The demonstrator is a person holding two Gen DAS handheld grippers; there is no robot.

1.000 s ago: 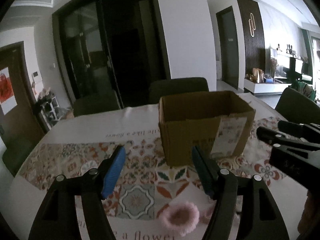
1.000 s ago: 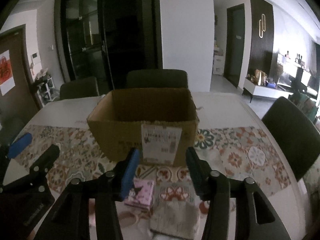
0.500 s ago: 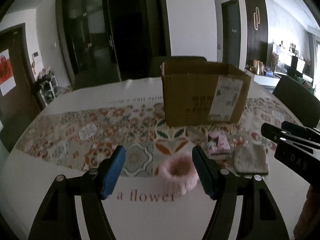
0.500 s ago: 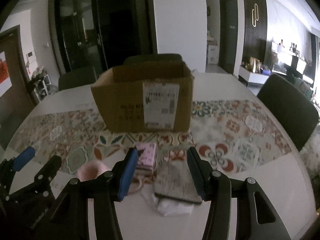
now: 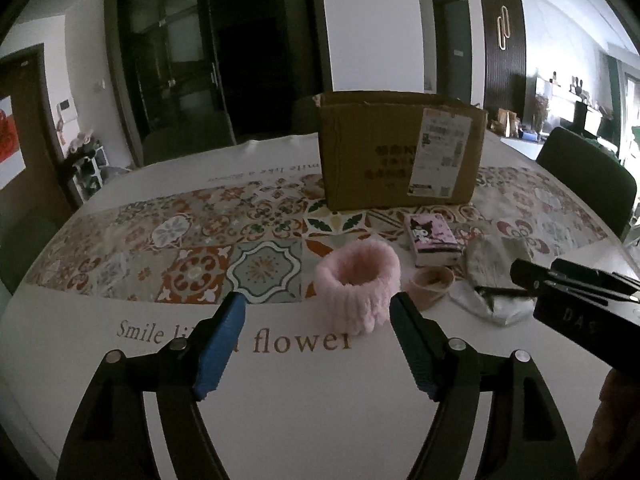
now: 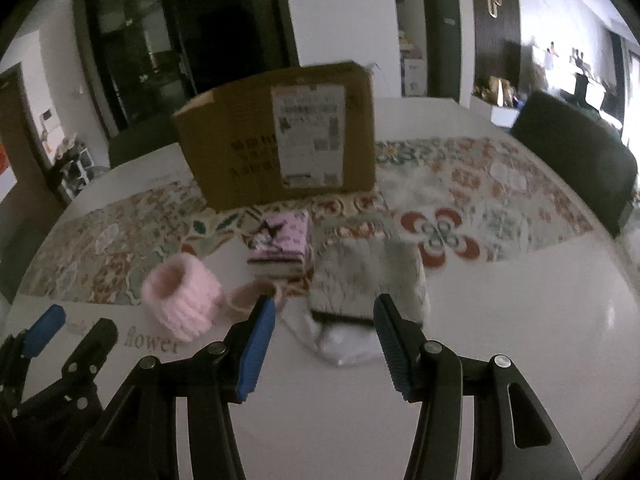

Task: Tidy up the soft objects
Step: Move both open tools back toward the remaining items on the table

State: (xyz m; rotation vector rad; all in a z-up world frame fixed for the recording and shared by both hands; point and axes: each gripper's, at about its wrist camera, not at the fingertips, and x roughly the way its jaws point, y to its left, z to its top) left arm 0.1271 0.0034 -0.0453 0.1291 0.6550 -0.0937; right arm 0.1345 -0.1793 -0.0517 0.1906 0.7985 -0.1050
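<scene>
Left hand-held gripper (image 5: 316, 312) jaws opening near pink scrunchie (image 5: 357, 285); nothing held.

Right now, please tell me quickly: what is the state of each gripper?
Left gripper: jaws opening, nothing held; pink fluffy band just ahead.
Right gripper: open, empty, above the grey folded cloth.
</scene>
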